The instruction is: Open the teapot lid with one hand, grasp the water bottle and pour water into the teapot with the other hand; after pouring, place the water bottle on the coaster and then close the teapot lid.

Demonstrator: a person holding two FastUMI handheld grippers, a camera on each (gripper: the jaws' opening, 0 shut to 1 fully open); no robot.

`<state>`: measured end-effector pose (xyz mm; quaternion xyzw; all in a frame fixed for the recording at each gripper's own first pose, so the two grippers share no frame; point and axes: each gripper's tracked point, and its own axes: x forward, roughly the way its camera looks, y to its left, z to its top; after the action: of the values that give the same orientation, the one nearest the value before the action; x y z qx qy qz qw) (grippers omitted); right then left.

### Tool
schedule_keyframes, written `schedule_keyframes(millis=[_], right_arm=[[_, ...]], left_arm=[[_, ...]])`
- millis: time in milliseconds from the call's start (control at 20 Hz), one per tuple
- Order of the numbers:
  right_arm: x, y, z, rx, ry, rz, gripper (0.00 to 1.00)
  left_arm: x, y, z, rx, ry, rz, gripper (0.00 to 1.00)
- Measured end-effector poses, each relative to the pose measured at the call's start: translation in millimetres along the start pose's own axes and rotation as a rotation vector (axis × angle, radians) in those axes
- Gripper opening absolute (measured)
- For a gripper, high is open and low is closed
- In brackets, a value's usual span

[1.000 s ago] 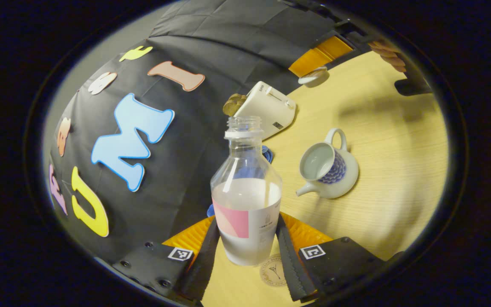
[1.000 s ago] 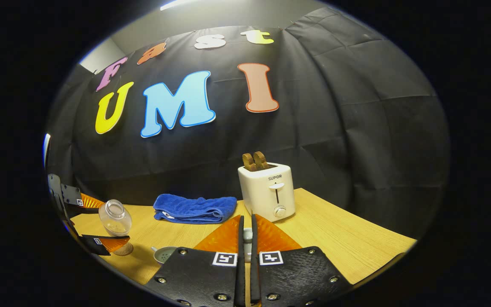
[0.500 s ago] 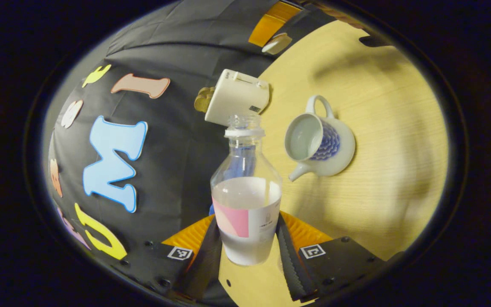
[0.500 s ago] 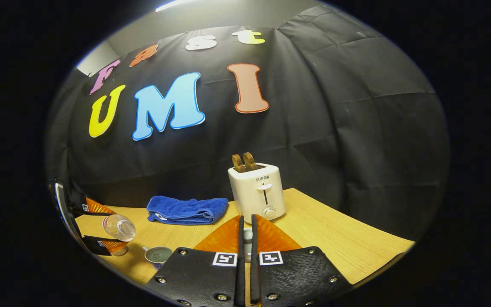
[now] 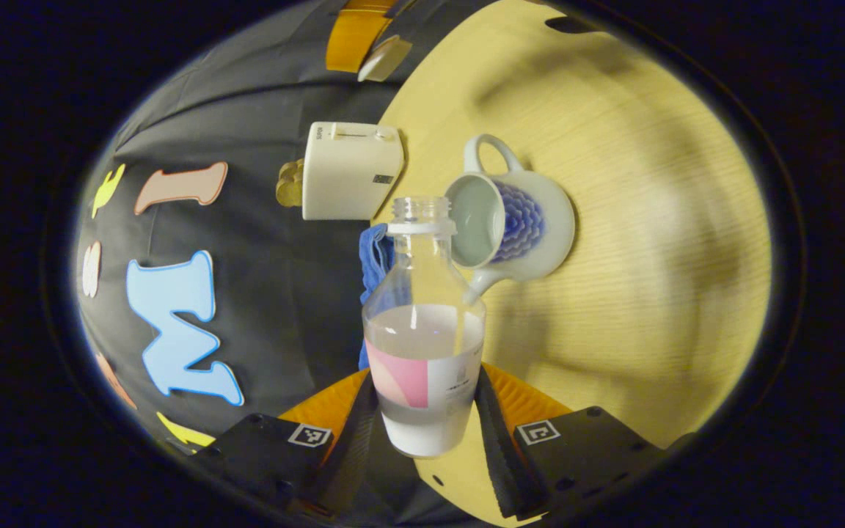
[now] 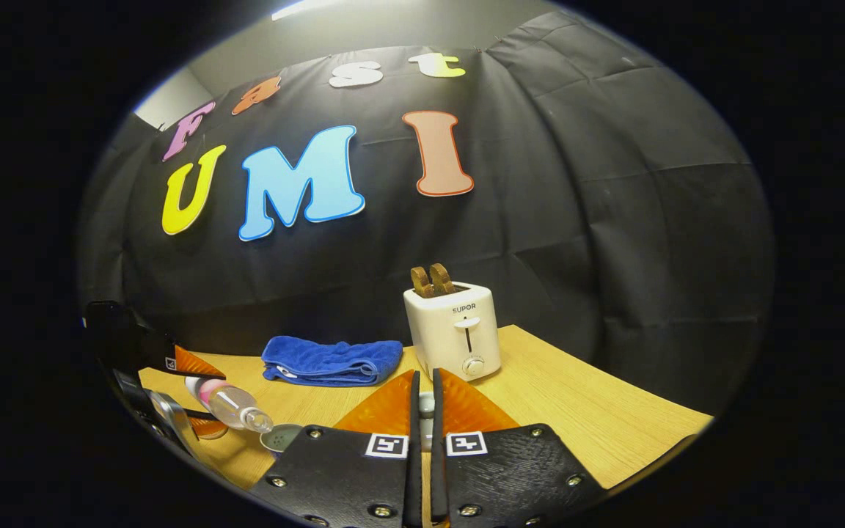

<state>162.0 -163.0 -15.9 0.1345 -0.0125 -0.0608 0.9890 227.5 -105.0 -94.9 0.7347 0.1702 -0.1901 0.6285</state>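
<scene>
In the left gripper view, the left gripper (image 5: 428, 418) is clamped on the lower body of the water bottle (image 5: 424, 330), a finger on each side. The bottle is uncapped, part full, its mouth beside the rim of the open teapot (image 5: 514, 227) on the worktop (image 5: 650, 242). A toaster (image 5: 349, 170) and blue towel (image 5: 372, 257) lie behind. In the right gripper view, the right gripper (image 6: 422, 411) is nearly closed on the small pale teapot lid (image 6: 426, 403), held above the worktop; the bottle hangs tilted, mouth down, over the teapot at lower left.
</scene>
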Motion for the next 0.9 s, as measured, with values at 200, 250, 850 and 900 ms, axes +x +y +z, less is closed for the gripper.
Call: schedule_keyframes(millis=[200,250,850,900], right_arm=[[-2,2,2,-0.006,-0.007,0.005,0.05],[-2,3,2,-0.008,-0.008,0.008,0.05],[-4,7,4,-0.009,-0.014,0.022,0.04],[-4,7,4,-0.011,-0.015,0.022,0.05]], left_arm=[[0,8,-6,0.115,0.051,0.005,0.78],[-1,10,-6,0.138,0.056,0.002,0.78],[-9,24,-5,0.351,0.128,-0.025,0.78],[-8,25,-5,0.369,0.135,-0.027,0.78]])
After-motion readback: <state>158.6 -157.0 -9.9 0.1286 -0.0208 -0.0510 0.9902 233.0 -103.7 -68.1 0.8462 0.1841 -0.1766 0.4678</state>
